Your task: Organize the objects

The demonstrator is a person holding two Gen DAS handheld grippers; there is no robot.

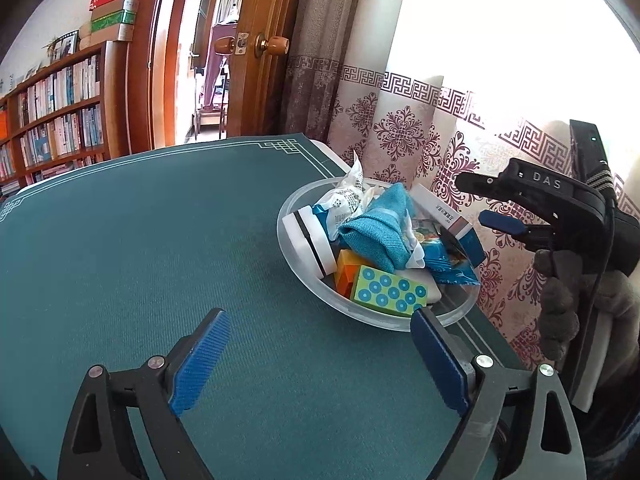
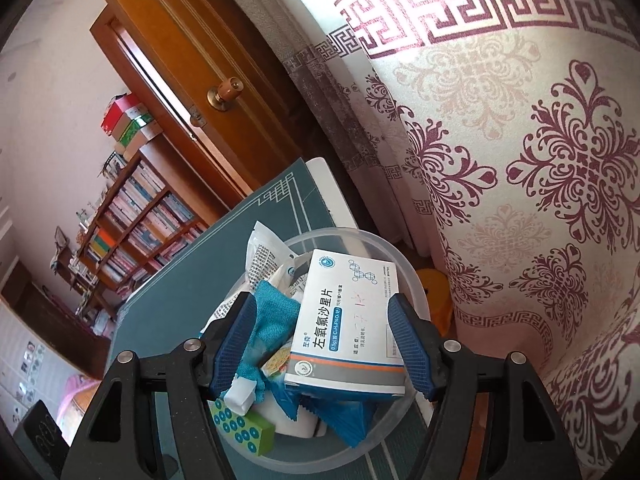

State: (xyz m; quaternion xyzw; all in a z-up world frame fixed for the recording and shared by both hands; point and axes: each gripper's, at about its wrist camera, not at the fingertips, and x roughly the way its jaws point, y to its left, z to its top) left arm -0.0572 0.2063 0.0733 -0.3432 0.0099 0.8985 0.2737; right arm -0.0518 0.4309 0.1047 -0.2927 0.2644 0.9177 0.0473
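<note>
Behind the table [image 1: 140,248] with its dark green cloth stood a wooden bookshelf [image 1: 60,112], an open door [image 1: 264,48] and a patterned curtain [image 1: 404,128] lit by the window.

From the left wrist view, the left gripper [image 1: 320,360] hung low over the cloth with its blue pads wide apart, and only bare cloth lay between them. Just ahead of its right finger stood a clear plastic bowl [image 1: 304,268] near the table edge, full of things: a white round case [image 1: 308,236], a blue cloth [image 1: 380,228], a crumpled white wrapper [image 1: 348,192], an orange block [image 1: 348,272] and a green block with blue dots [image 1: 390,290]. A medicine box [image 1: 448,214] leaned on the far side of the pile. Further to the right, above the bowl's far rim, the right gripper [image 1: 492,200] was held by a gloved hand [image 1: 568,300].

From the right wrist view, the right gripper [image 2: 320,336] looked down into the bowl [image 2: 412,280]. The medicine box [image 2: 348,320] lay between its fingers, on top of the pile. The left pad stood clearly away from the box; the right pad was just beside its edge, and I could not tell if it touched. The blue cloth [image 2: 272,312] was beside the left pad, and the dotted block [image 2: 240,428] lay below it, toward me.
</note>
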